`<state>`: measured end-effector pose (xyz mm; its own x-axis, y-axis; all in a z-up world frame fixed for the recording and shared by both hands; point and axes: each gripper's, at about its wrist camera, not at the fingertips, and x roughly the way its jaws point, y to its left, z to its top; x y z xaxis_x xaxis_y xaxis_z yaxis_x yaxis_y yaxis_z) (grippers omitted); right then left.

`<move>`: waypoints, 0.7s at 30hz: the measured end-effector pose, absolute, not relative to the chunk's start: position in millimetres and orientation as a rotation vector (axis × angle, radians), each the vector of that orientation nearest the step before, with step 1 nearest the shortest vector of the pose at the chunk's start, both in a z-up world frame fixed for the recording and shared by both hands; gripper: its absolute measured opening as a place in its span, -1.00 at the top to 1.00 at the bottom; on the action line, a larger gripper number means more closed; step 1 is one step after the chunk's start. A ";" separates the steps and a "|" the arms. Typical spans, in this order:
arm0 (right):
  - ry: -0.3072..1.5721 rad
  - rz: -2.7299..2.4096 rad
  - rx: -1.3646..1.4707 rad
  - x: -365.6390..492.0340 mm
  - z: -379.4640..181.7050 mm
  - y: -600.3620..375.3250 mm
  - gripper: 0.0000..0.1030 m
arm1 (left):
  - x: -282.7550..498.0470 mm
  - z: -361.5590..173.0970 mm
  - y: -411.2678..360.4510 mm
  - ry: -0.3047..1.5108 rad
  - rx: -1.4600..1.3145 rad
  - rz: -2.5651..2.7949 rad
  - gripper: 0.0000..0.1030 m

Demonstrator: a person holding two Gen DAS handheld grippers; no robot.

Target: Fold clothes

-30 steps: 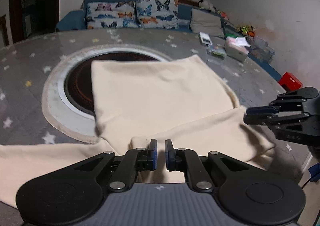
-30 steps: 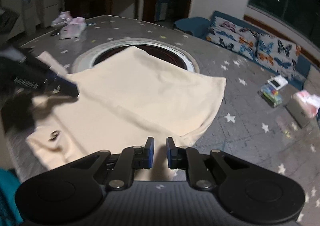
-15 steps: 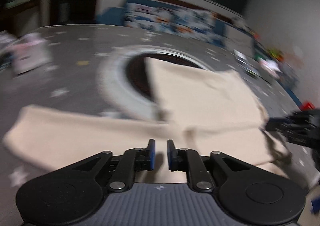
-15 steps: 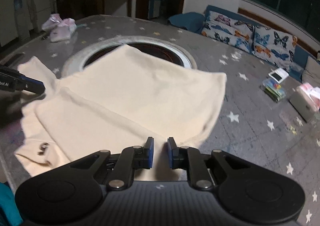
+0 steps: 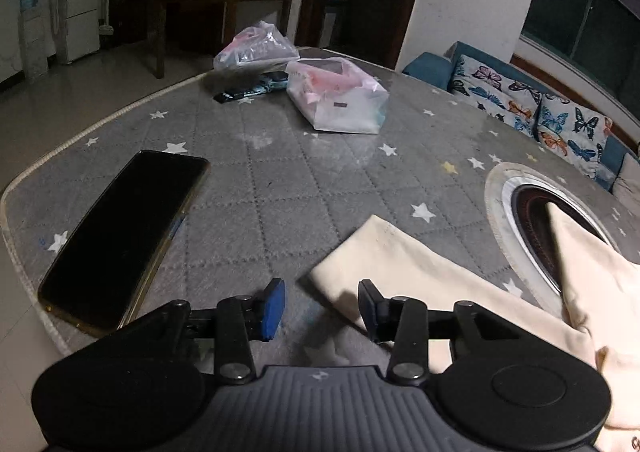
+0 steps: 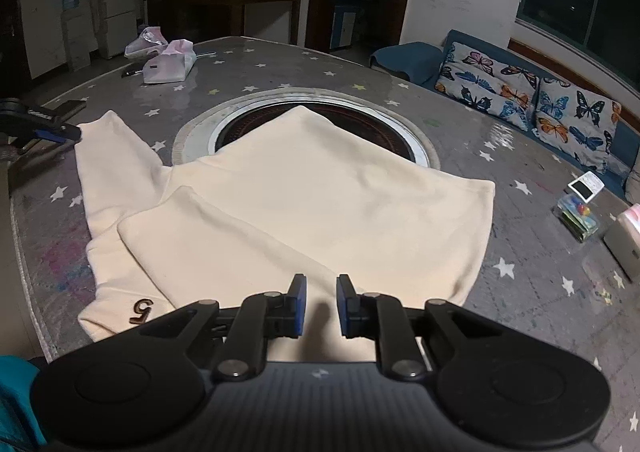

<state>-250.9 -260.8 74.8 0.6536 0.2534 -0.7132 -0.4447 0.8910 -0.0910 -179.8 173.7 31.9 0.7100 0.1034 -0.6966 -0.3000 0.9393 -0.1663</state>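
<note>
Cream long-sleeved cotton garment [image 6: 304, 188] lies flat on grey star-patterned quilted table cover [image 6: 500, 156], body partly over round dark recessed centre of table [image 6: 236, 130]. One sleeve folded across body; other sleeve [image 5: 404, 268] stretches toward table edge.

Left gripper [image 5: 322, 306]: jaws opening, sleeve cuff just ahead of them, pads not pressing on it.

Right gripper [image 6: 321, 302]: jaws narrow, over garment's near edge, gripping nothing.

Black smartphone [image 5: 124, 236] near table edge, apart from sleeve.
</note>
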 end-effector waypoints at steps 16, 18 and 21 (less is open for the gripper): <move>0.730 0.341 -0.210 -267.6 83.0 -285.8 0.70 | -190.8 111.6 65.1 0.576 -0.338 -0.295 0.89; 0.728 0.333 -0.198 -269.3 82.8 -290.8 0.70 | -191.7 124.3 36.7 0.552 -0.329 -0.403 0.89; 0.725 0.321 -0.182 -272.2 82.8 -297.3 0.70 | -191.1 129.0 -6.5 0.551 -0.326 -0.552 0.89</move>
